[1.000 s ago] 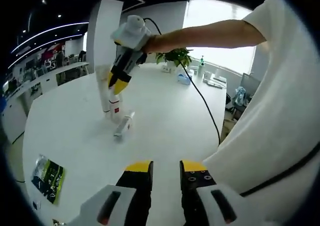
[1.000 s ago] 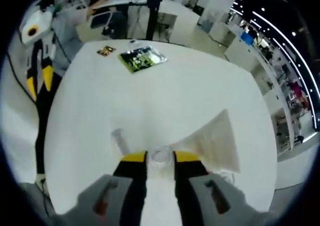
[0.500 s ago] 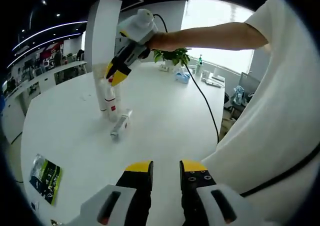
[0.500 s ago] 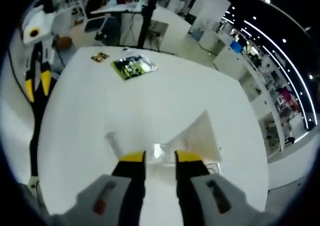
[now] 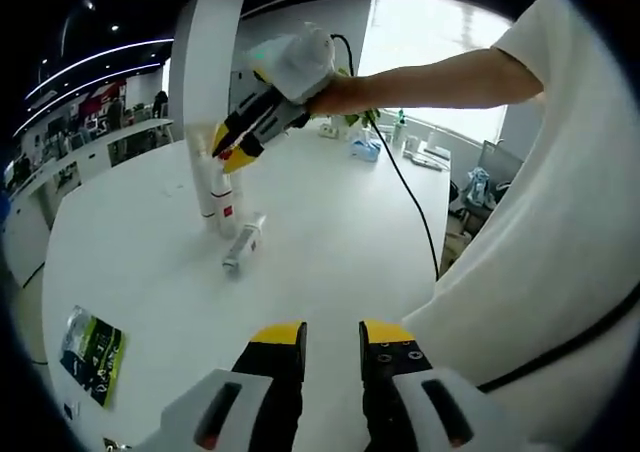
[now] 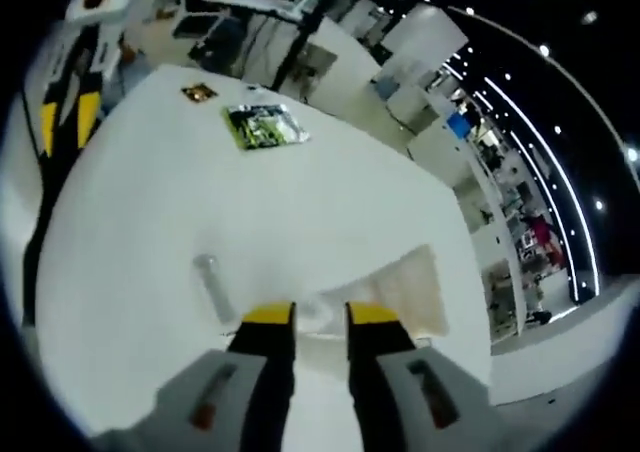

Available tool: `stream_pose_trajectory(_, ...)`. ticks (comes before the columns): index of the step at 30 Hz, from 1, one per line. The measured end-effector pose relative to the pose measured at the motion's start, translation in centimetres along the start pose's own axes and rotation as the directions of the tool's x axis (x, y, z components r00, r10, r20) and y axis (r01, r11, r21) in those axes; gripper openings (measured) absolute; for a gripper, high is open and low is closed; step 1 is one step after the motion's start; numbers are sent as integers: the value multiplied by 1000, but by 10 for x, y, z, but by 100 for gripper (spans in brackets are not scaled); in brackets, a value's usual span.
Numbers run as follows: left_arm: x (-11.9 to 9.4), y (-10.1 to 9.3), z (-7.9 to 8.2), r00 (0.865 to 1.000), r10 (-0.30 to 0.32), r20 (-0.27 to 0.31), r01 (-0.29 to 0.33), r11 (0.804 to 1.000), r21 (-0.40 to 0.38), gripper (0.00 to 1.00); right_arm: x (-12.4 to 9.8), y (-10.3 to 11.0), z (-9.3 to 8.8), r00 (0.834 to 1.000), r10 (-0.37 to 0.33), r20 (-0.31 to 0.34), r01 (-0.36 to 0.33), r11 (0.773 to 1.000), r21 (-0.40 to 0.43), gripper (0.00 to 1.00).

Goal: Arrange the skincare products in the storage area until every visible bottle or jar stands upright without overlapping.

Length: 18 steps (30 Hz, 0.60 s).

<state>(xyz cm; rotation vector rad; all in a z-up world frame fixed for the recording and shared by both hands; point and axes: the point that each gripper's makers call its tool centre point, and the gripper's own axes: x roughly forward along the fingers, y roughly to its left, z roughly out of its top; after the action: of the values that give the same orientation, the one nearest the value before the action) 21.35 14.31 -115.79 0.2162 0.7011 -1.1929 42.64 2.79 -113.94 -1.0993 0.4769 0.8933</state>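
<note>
In the left gripper view, two white bottles stand close together by a white pillar: a tall white bottle [image 5: 206, 177] and a shorter red-label bottle [image 5: 229, 209]. A third bottle [image 5: 243, 244] lies flat just in front of them. My right gripper [image 5: 229, 154] comes down at a slant onto the tall bottle's top. In the right gripper view its jaws [image 6: 319, 315] sit on either side of that pale cap [image 6: 318, 319], and the lying bottle [image 6: 211, 286] is to their left. My left gripper [image 5: 333, 334] hovers open over bare table, well short of the bottles.
A green packet [image 5: 95, 346] lies near the table's left edge and shows as the green packet [image 6: 262, 124] with a small dark item [image 6: 199, 92] nearby. The white pillar [image 5: 205, 62] stands behind the bottles. A person's arm and white shirt [image 5: 540, 222] are at the right.
The right gripper has tilted from pointing straight down to slanting, its jaws staying at the tall bottle's top. The left gripper has barely moved, and the lying bottle stays put.
</note>
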Motion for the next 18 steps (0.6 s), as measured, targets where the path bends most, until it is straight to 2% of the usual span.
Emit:
stream_pose_trajectory(4, 0, 2, 0, 1000, 1, 6, -1, 1000, -14, 22, 6, 8, -6, 1000, 2, -30, -3, 1000, -18, 16)
stream_pose_trajectory(5, 0, 2, 0, 1000, 2, 2, -2, 1000, -15, 22, 6, 7, -8, 999, -28, -41, 26, 999, -38, 17)
stream_pose_trajectory(8, 1, 3, 0, 1000, 1, 0, -1, 1000, -16, 22, 7, 5, -9, 997, -54, -50, 50, 995, -86, 15)
stream_pose_trajectory(10, 2, 4, 1, 1000, -1, 3, 1, 1000, -23, 22, 8, 2, -10, 993, -91, -68, 80, 985, -151, 15)
stream_pose_trajectory(17, 4, 4, -2, 1000, -3, -13, 3, 1000, -14, 22, 11, 3, -6, 988, -140, -58, 124, 966, -227, 14)
stream_pose_trajectory(18, 4, 5, -2, 1000, -3, -12, 3, 1000, -20, 22, 12, 3, -4, 988, -146, -52, 127, 956, -265, 14)
